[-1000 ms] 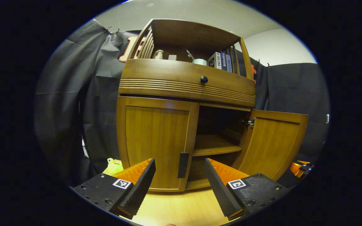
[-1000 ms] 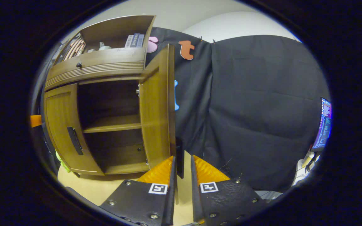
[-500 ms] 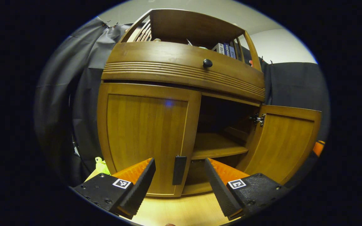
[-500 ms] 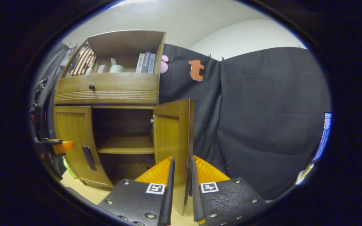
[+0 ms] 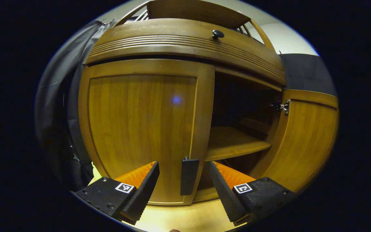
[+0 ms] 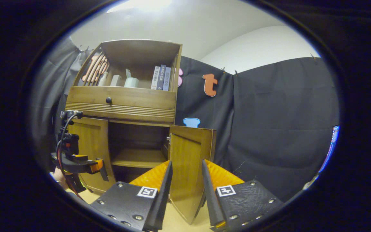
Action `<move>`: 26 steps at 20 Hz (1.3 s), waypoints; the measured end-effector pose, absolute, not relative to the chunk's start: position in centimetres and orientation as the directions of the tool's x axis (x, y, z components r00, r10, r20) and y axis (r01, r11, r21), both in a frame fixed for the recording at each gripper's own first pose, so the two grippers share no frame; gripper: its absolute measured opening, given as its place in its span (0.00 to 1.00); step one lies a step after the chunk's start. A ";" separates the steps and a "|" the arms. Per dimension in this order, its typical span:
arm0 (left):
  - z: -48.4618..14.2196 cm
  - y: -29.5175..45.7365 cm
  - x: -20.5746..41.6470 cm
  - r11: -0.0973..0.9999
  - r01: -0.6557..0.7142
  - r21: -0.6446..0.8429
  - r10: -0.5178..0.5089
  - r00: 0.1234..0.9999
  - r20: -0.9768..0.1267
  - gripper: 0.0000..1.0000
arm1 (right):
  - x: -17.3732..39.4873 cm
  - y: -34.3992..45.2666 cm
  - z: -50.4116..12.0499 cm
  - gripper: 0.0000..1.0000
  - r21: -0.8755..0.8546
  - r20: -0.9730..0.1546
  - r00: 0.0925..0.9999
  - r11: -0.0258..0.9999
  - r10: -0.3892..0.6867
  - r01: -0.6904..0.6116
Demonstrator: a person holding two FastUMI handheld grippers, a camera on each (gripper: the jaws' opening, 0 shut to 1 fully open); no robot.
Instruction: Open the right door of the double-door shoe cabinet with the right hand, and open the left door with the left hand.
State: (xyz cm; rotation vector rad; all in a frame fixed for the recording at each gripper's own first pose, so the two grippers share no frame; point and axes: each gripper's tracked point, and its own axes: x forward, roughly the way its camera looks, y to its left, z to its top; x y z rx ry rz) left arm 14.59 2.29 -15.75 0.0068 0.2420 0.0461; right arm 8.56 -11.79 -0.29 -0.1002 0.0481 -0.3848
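Black cloth hangs behind the wooden shoe cabinet (image 6: 121, 106) we face. Our left gripper (image 5: 183, 180) is spread wide, the closed left door's (image 5: 140, 129) dark handle (image 5: 188, 175) between its fingers, untouched. Our right gripper (image 6: 185, 180), parted, straddles the open right door's (image 6: 188, 167) edge, apparently without pinching. Closing too far forward could miss the handle.
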 end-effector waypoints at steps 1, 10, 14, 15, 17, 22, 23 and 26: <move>-16.1 2.1 14.9 0.999 -0.043 0.011 0.044 0.968 -0.247 0.97 | 8.6 -11.9 -0.5 0.50 -0.119 -0.032 0.921 0.917 -0.388 0.382; -17.4 3.4 15.7 0.998 -0.063 0.011 0.064 0.967 -0.248 0.71 | 6.8 -12.4 -1.4 0.62 -0.118 -0.050 0.906 0.903 -0.420 0.412; -17.3 4.3 15.4 0.997 -0.080 -0.011 0.074 0.958 -0.278 0.47 | 6.4 -12.6 -2.0 0.62 -0.116 -0.062 0.905 0.904 -0.421 0.413; -17.0 4.3 15.4 0.997 -0.080 -0.021 0.070 0.954 -0.290 0.46 | 6.3 -12.6 -2.1 0.62 -0.114 -0.064 0.905 0.904 -0.421 0.412; -15.9 4.6 15.3 0.996 -0.085 -0.009 0.079 0.954 -0.288 0.39 | 6.1 -12.6 -2.3 0.62 -0.106 -0.070 0.907 0.907 -0.416 0.408; -16.0 4.3 14.6 0.997 -0.076 0.001 0.073 0.952 -0.296 0.35 | 6.0 -12.5 -3.2 0.63 -0.092 -0.094 0.914 0.918 -0.394 0.386; -15.9 4.2 14.1 0.997 -0.071 0.001 0.068 0.954 -0.292 0.34 | 6.1 -12.5 -3.4 0.67 -0.089 -0.100 0.916 0.921 -0.388 0.380; -15.9 4.3 12.4 0.998 -0.059 0.000 0.057 0.958 -0.282 0.33 | 6.4 -11.8 -4.3 0.67 -0.071 -0.124 0.929 0.937 -0.348 0.342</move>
